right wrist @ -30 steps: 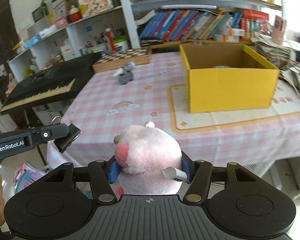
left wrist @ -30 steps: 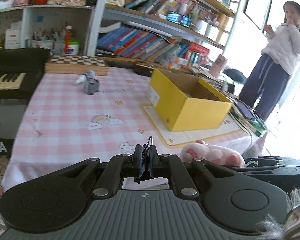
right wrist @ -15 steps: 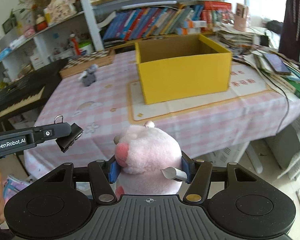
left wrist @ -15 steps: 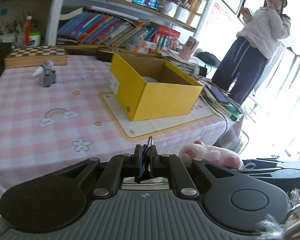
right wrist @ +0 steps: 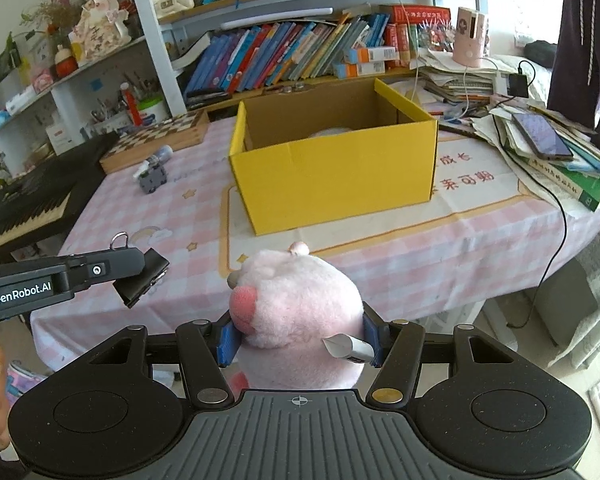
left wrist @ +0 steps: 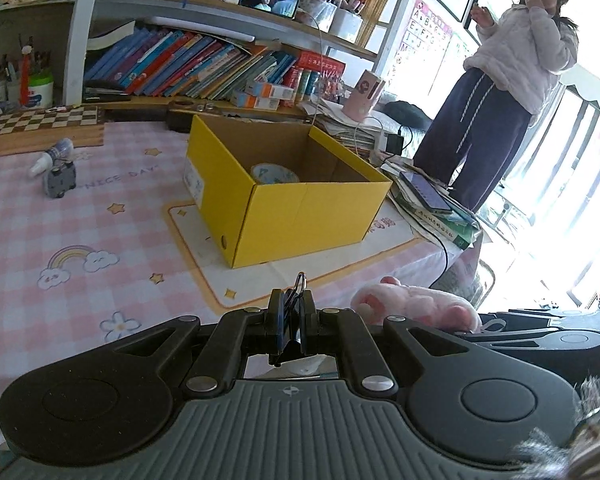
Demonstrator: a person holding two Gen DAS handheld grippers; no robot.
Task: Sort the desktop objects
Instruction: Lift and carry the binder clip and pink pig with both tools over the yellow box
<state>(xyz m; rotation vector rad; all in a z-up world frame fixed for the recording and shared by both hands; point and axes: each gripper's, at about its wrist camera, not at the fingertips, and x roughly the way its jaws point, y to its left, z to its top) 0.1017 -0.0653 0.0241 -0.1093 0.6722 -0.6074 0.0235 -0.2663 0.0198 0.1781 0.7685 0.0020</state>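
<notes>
Pink plush pig [right wrist: 296, 312], soft and light, sat squeezed across its middle in the right hand-held gripper [right wrist: 298, 340] short of the yellow box [right wrist: 332, 184], while the left hand-held gripper [left wrist: 290, 320] pinched a stiff binder clip [left wrist: 288, 322].

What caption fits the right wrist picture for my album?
Right gripper hugs a pink plush toy before the yellow box.
</notes>
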